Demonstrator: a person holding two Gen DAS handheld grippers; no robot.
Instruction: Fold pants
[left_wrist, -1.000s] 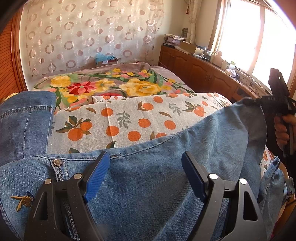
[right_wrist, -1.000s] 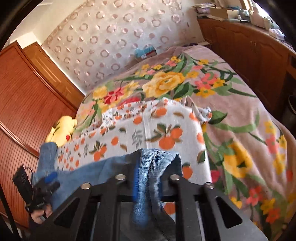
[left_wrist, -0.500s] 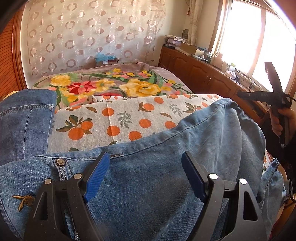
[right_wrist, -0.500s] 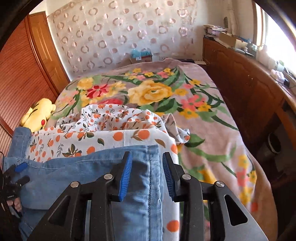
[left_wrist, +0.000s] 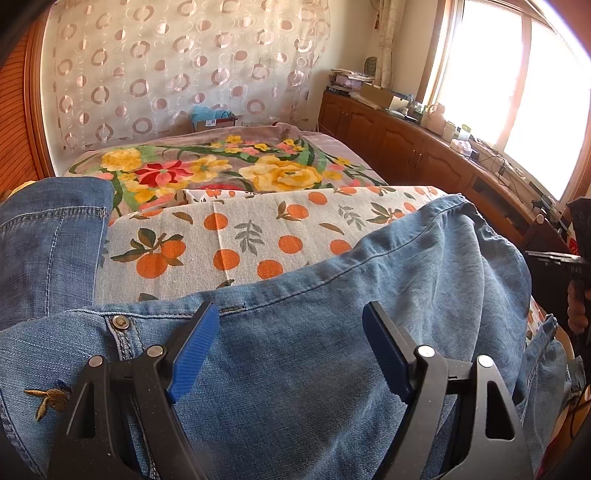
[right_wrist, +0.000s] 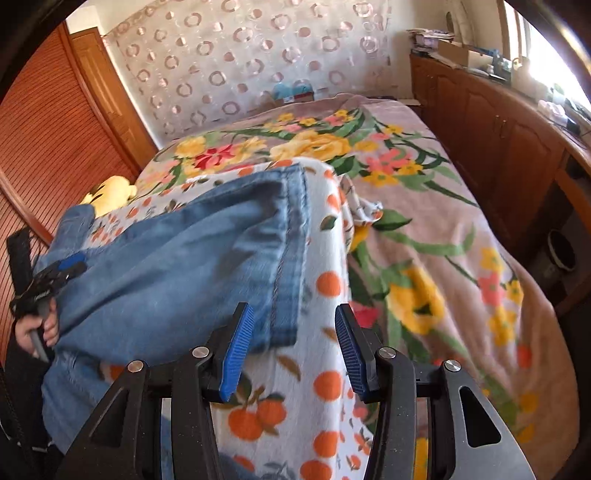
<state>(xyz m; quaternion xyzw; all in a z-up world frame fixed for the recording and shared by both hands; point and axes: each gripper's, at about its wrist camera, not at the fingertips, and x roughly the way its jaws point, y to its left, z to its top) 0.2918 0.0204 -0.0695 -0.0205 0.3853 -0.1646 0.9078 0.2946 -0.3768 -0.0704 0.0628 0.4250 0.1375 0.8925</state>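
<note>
Pants (right_wrist: 192, 251) lie on the orange-print cloth (right_wrist: 325, 387) on the bed, one leg laid across. The right gripper (right_wrist: 293, 350) has just been opening, nothing between its jaws. The left gripper (left_wrist: 288, 354) hangs wide apart over the waist, empty. Next it likely needs a fresh edge to fold.

An orange-print cloth (left_wrist: 258, 236) overlies a floral bedspread (right_wrist: 424, 229); a yellow plush toy (right_wrist: 110, 188) lies beside it.

A home bedroom: bed (right_wrist: 424, 229) with floral blanket, wooden cabinets (left_wrist: 399, 147), curtain (left_wrist: 166, 66)
</note>
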